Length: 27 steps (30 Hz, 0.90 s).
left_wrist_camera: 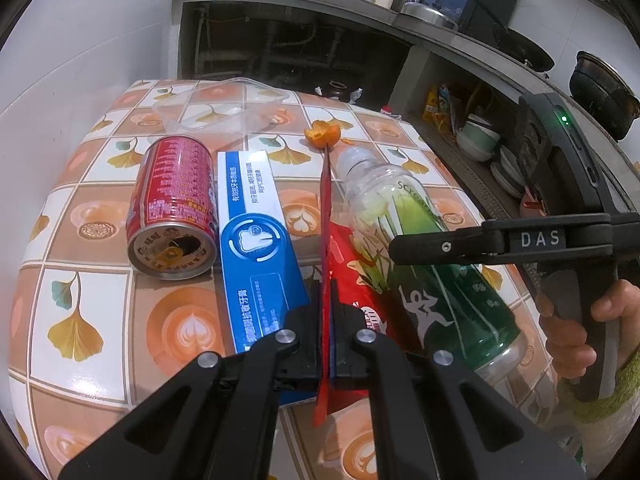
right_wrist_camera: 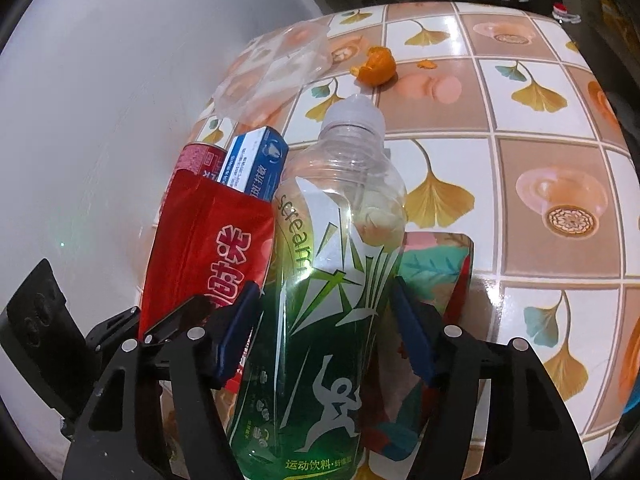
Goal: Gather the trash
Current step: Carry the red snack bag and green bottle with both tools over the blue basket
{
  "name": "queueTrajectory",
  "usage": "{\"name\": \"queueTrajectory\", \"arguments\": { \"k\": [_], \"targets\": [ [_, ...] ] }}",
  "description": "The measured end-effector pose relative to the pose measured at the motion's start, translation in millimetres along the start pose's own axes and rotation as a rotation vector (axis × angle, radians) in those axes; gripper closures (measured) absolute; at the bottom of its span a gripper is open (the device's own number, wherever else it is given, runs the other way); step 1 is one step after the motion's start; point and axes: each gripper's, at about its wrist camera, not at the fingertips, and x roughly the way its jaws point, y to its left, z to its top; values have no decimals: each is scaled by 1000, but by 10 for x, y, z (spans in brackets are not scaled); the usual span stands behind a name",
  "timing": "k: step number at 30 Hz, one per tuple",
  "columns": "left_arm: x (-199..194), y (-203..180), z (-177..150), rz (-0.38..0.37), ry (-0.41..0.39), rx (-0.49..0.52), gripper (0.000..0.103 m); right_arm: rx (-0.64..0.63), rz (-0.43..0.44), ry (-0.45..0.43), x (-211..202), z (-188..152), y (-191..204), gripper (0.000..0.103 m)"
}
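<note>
Tiled tabletop (left_wrist_camera: 80, 216): left gripper (left_wrist_camera: 326, 344) clamped on red bag (right_wrist_camera: 208, 240); right gripper (right_wrist_camera: 324, 328) jaws straddle green bottle (right_wrist_camera: 320, 300), contact unclear.

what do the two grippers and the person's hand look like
Both grippers are matte black plastic with silver round pivot pins on angular cut-out linkage arms. The left gripper and right gripper have dark blue pads on their fingers. From the left camera, the right gripper's body shows white letters "DAS" and a small green light. The hand gripping its handle has a yellow-green knitted sleeve cuff.
</note>
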Motion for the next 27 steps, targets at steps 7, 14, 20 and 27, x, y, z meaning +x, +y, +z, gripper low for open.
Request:
{"name": "queueTrajectory", "arguments": {
  "k": [7,14,20,27],
  "targets": [
    [-48,-6,-7,-21,-9,-15,102,17,11,-29,-134,-55,-31,42],
    [-133,-75,6,-35,-27,-17,102,26,20,-65,-321,-133,-56,42],
    [-234,-167,30,-36,-42,0,102,35,32,-100,-503,-210,-87,42],
    [-400,-316,74,-47,-70,25,102,54,43,-155,-781,-345,-175,42]
  ]
}}
